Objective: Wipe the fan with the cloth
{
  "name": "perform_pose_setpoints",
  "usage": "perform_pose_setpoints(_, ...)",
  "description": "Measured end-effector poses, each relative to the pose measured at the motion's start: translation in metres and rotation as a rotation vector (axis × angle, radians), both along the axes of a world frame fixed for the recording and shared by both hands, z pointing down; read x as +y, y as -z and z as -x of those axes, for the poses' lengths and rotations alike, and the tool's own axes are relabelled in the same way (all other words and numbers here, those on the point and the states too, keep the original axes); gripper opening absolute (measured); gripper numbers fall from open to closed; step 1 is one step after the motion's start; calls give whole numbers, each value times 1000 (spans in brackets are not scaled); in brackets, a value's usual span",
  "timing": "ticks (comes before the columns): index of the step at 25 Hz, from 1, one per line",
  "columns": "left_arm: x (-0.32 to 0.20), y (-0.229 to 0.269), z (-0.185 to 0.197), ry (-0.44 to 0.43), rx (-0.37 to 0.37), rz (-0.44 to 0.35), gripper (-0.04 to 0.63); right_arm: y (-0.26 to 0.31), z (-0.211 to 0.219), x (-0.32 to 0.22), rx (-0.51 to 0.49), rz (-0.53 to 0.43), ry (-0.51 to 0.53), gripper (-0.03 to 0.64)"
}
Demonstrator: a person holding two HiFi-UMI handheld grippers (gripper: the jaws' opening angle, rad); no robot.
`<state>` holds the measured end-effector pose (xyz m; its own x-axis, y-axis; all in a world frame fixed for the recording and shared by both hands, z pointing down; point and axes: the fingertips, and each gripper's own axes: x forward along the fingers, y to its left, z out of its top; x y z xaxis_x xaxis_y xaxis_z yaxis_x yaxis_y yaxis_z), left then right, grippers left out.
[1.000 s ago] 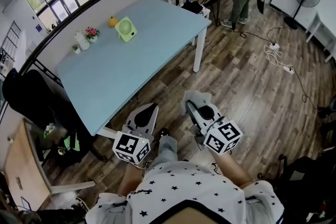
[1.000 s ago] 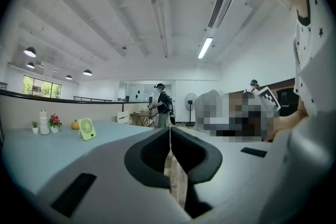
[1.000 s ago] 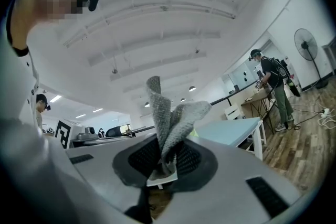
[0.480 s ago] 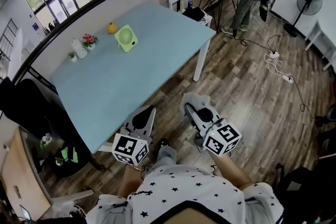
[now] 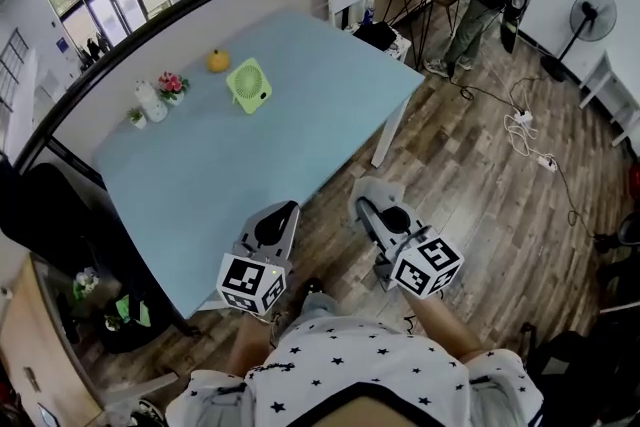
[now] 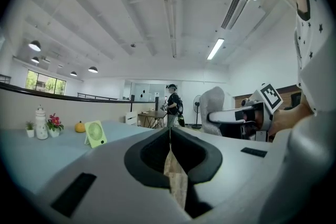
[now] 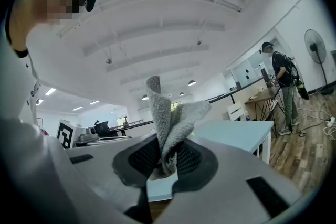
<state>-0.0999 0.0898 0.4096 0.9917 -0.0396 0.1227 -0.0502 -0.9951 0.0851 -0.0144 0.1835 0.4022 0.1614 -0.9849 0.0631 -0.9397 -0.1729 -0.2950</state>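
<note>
Two hand-held tools are kept low and level before the person's body, short of the pale blue bench (image 5: pixel 310 105); the approach is judged in hand. The grey woven cloth (image 7: pixel 170 118) is pinched in the jaws of the right gripper (image 5: pixel 368 207); the jaws of the left gripper (image 5: pixel 281 215) are pressed together on nothing. The small green square fan (image 5: pixel 248 82) stands at the bench's far side, well apart, so a long forward reach is called for.

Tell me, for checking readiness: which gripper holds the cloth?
The right gripper, shut on the grey cloth; the left gripper is shut and empty.
</note>
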Motion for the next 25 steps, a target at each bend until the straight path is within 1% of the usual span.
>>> perform_pose_setpoints(8,-55,-9,-2,51,7,5,32,-1,-11,-54,24,24,40,48)
perform_pose_setpoints(16,-104,-7,-3,96,19,-9,32,2,-19,-108,38,2,83,48)
perform_pose_setpoints(21,-120,-11,2,127,14,-11,32,-4,-19,-132,24,4,117,49)
perform_pose_setpoints(25,-127,-23,5,152,-8,3,32,-14,-17,-145,25,21,153,48)
